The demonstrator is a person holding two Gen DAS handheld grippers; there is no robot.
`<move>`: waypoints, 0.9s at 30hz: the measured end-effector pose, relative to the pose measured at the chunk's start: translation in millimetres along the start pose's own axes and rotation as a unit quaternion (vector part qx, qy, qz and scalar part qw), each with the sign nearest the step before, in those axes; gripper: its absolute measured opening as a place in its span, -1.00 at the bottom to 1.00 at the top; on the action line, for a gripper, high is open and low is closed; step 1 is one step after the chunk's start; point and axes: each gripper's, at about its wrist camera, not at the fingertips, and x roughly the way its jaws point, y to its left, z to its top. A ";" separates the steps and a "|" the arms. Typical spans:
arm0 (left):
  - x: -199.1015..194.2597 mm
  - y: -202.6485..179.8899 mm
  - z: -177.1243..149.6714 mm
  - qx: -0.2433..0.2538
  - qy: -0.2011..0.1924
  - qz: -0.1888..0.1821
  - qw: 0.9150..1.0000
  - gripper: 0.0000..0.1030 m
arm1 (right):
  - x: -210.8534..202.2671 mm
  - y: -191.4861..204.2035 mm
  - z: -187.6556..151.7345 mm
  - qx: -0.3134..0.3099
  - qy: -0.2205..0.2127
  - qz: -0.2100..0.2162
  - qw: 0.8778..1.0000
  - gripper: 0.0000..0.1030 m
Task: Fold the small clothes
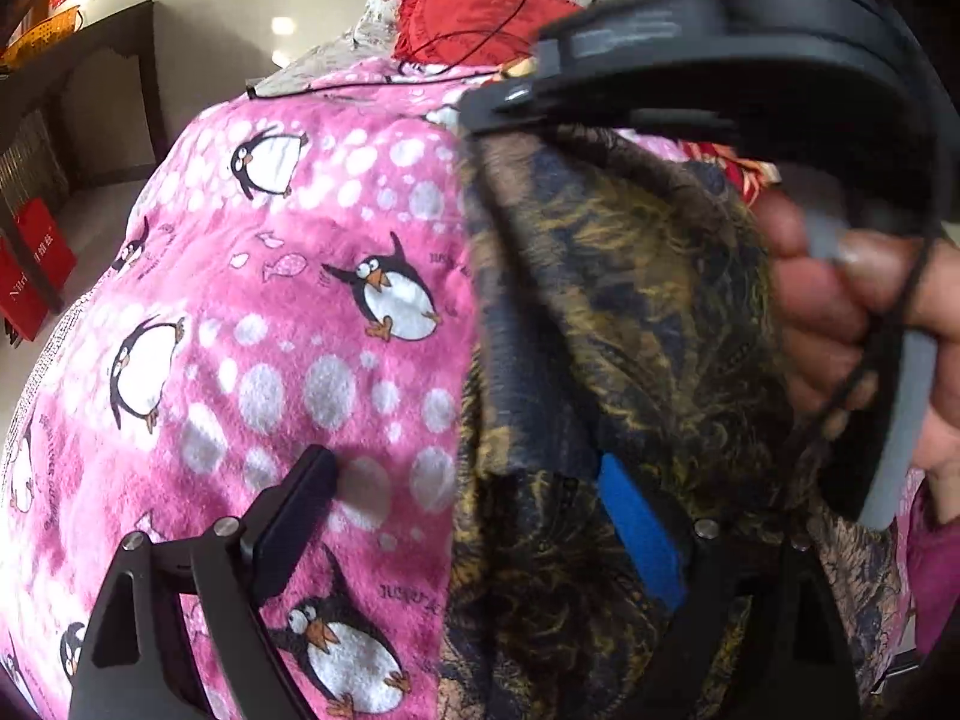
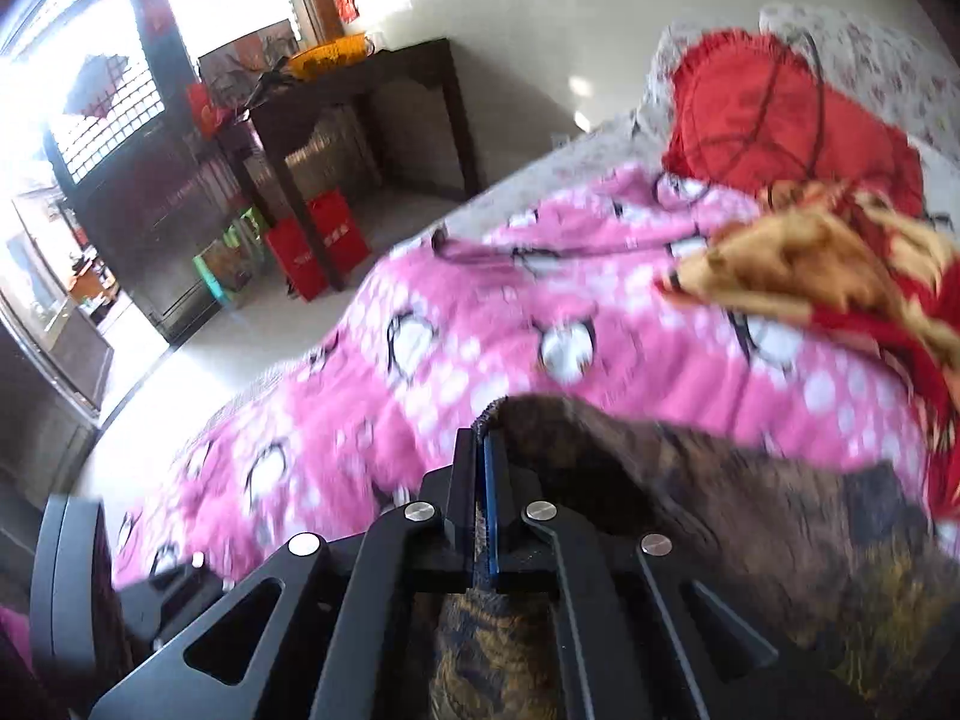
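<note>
A dark navy and gold patterned garment (image 1: pixel 606 324) hangs over the pink penguin blanket (image 1: pixel 270 324). My left gripper (image 1: pixel 474 492) is open, its black finger (image 1: pixel 294 516) over the blanket and its blue-padded finger (image 1: pixel 642 534) against the garment. My right gripper (image 1: pixel 480 114) shows above it, held by a hand, shut on the garment's top edge. In the right wrist view my right gripper (image 2: pixel 483 450) is shut on the dark garment (image 2: pixel 720 480), which drapes to the right over the blanket (image 2: pixel 480 330).
A red cushion (image 2: pixel 774 114) and a red and tan cloth (image 2: pixel 840 264) lie at the far end of the bed. A black cable (image 1: pixel 510 18) crosses the cushion. A dark wooden table (image 2: pixel 360 96) and red bags (image 2: pixel 318 240) stand on the floor to the left.
</note>
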 end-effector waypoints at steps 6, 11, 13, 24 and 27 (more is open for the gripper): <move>-1.7 -5.2 0.2 0.008 -0.003 0.005 1.000 0.79 | 25.5 -8.2 -11.0 0.055 0.025 0.017 0.998 -0.99; -25.2 2.1 10.9 -0.012 -0.031 -0.018 0.999 0.79 | -59.4 -23.6 -35.0 0.061 -0.011 0.006 0.998 -0.33; -33.2 2.2 17.1 -0.013 -0.047 -0.019 0.999 0.79 | -98.1 -38.6 -57.3 0.060 -0.020 -0.036 0.997 -0.33; 20.7 -18.7 23.0 0.009 0.004 0.035 0.999 0.79 | -162.3 -129.7 -188.8 0.135 0.027 -0.267 0.954 -0.33; 17.4 -29.7 20.0 0.040 0.003 0.058 0.998 0.79 | -193.5 -156.7 -206.4 0.216 0.002 -0.243 0.946 -0.34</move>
